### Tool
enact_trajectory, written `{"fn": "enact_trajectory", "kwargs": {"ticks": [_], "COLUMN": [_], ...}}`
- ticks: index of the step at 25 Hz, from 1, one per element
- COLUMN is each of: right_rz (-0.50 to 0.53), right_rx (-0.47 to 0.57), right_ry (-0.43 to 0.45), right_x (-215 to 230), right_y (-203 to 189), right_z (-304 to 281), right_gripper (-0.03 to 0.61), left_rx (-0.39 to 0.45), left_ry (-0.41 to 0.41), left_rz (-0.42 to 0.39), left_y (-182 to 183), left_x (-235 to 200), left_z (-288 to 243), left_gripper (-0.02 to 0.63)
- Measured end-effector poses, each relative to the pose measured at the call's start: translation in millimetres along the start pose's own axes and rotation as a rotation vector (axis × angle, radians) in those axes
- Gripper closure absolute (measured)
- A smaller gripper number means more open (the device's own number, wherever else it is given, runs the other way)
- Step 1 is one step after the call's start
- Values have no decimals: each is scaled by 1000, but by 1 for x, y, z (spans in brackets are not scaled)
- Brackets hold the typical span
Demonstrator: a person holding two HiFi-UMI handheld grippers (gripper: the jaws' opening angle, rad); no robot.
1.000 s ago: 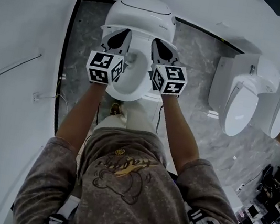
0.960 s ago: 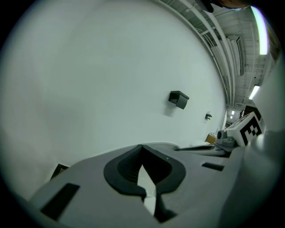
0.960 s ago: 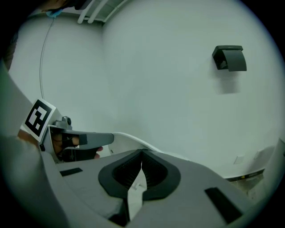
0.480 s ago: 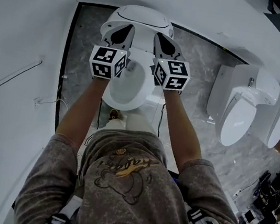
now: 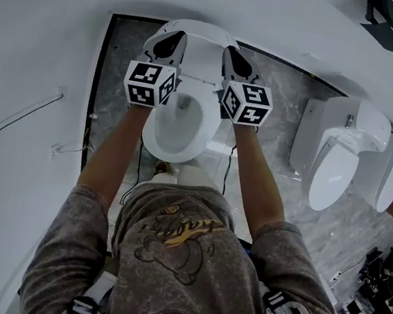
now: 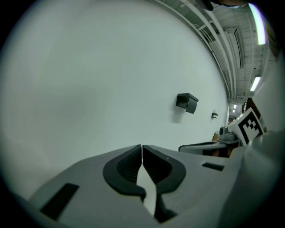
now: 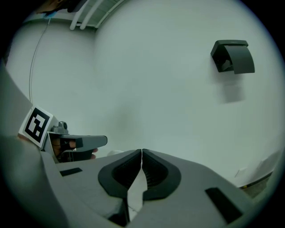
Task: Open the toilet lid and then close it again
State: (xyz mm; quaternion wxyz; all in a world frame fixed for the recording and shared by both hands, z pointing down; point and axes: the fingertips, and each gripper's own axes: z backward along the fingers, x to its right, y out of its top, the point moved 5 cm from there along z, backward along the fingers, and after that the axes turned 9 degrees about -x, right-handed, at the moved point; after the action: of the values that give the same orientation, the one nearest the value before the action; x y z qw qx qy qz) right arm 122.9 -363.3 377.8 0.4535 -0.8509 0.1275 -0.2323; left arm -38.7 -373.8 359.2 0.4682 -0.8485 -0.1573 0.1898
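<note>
Mottled grey-brown tee (image 5: pixel 179 261), cartoon print. Grey left claw (image 5: pixel 174 38), right claw (image 5: pixel 232 51): black pads (image 6: pixel 125 168), black-white marker cubes (image 5: pixel 149 83).

Dim, even light; fisheye-warped edges

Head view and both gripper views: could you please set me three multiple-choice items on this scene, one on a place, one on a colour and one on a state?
1. Where are the left claw and the right claw relative to the raised toilet lid?
A. one at each side of it
B. both down on the floor
C. both over at the toilet on the right

2. What colour is the toilet bowl?
A. black
B. white
C. blue

3. How do the jaws of both claws stand?
A. wide apart
B. shut on a cloth
C. shut, with nothing between

Answers:
1 A: the head view shows them flanking the lid.
2 B: the bowl is plainly white.
3 C: in each gripper view the jaws meet, empty.
</note>
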Motion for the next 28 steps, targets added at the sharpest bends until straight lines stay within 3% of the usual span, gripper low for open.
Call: {"fn": "enact_trajectory", "kwargs": {"ticks": [3,5,8,11,17,28], "right_rz": [-6,-14,-31,-30,-29,-35], "right_rx": [-3,-2,-29,-81,-144,-160], "right_ry": [27,47,95,121,139,137], "right_x": [-1,1,0,2,10,3], "right_y": [3,6,5,-2,-14,-23], "right_z": [-3,-4,-9,-16,-30,-25], "right_gripper": [548,540,400,345,339,339], "left_rx": [-5,-9,-26,-70,-153,-158], "left_ry": [-17,-28,-35,-46,-59,-73], "left_rz": [7,18,11,-22,-68,-33], "left_y": [4,5,4,-2,-14,-19], "left_x": [-1,-1,-3,-5,-9,-7], "left_z": [-4,-8,-13,-21,-39,-30], "left_gripper": [590,513,440,405,385,385]}}
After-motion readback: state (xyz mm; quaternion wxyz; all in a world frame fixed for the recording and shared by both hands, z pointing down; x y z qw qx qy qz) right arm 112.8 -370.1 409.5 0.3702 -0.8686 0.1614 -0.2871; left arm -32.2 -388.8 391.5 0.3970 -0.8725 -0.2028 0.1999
